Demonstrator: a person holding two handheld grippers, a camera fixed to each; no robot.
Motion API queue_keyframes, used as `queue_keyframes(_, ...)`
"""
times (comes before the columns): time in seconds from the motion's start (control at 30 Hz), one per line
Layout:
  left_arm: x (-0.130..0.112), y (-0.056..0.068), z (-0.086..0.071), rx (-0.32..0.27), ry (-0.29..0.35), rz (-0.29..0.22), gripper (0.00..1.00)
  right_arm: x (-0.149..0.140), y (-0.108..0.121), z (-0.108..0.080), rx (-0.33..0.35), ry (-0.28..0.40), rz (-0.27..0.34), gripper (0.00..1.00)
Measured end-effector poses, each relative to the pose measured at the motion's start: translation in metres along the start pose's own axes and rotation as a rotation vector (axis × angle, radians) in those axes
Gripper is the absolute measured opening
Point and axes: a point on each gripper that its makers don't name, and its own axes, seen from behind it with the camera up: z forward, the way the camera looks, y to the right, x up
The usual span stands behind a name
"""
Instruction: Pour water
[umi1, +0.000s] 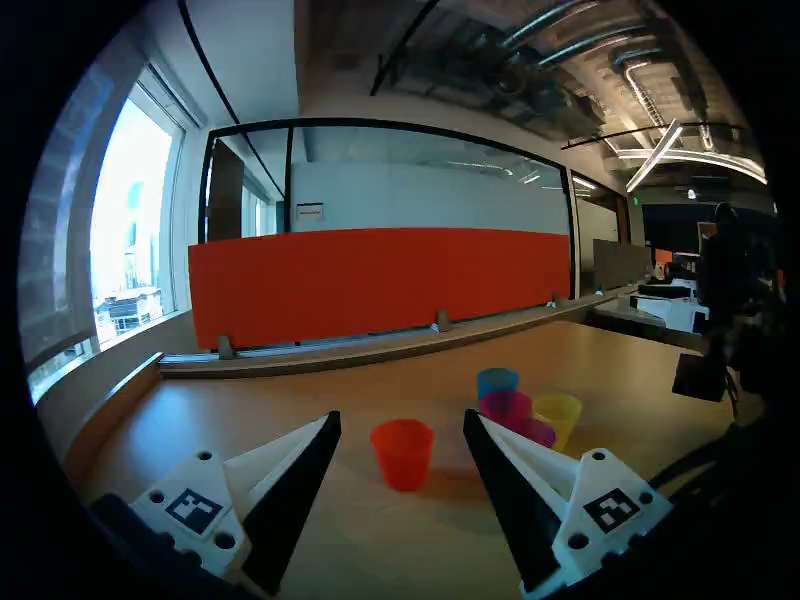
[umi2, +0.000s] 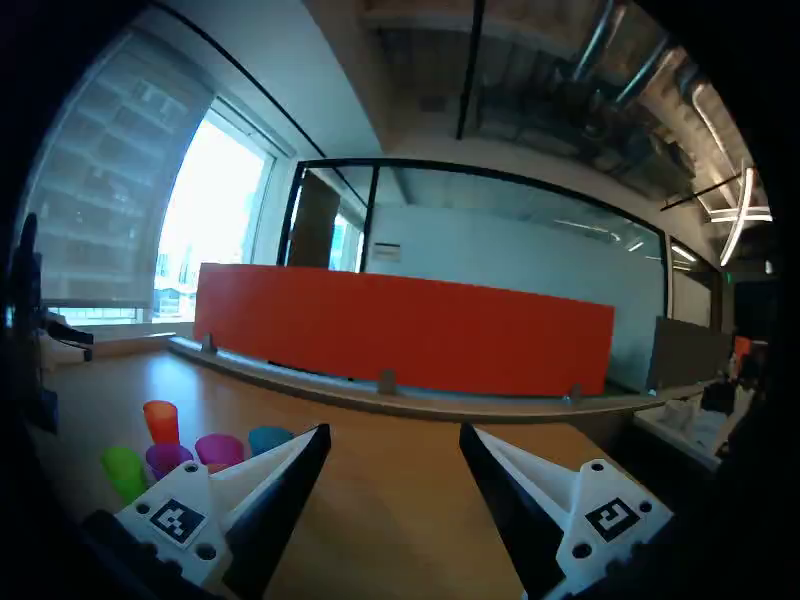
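Left gripper view: the left gripper (umi1: 401, 414) is being held over the wooden table (umi1: 300, 400) with its fingers spread wide. An orange cup (umi1: 403, 455) is being framed between them, standing upright on the table and touching neither finger. Just right of it, a blue cup (umi1: 497, 381), a pink cup (umi1: 506, 406), a purple cup (umi1: 541, 431) and a yellow cup (umi1: 558, 412) are being kept clustered. In the right gripper view, a green cup (umi2: 123, 470) is being shown at the near left, and the right gripper (umi2: 394, 428) is likewise being held spread.
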Motion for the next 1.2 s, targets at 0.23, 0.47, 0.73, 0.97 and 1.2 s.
queue_keyframes(0.23, -0.006, 0.013, 0.004, -0.084, -0.042, 0.001, 0.91, -0.002, -0.021, 0.005, 0.118, -0.053, -0.033, 1.00)
queue_keyframes(0.47, -0.017, 0.031, 0.007, -0.198, -0.098, 0.030, 0.91, -0.013, -0.049, 0.005, 0.272, -0.128, -0.035, 1.00)
queue_keyframes(0.73, -0.033, 0.055, 0.010, -0.302, -0.163, 0.067, 0.91, -0.015, -0.065, 0.007, 0.354, -0.166, -0.053, 1.00)
queue_keyframes(0.97, -0.048, 0.078, 0.009, -0.389, -0.212, 0.119, 0.91, -0.016, -0.070, 0.010, 0.382, -0.177, -0.074, 1.00)
queue_keyframes(1.2, -0.063, 0.098, 0.006, -0.473, -0.253, 0.168, 0.91, -0.021, -0.074, 0.013, 0.395, -0.186, -0.086, 1.00)
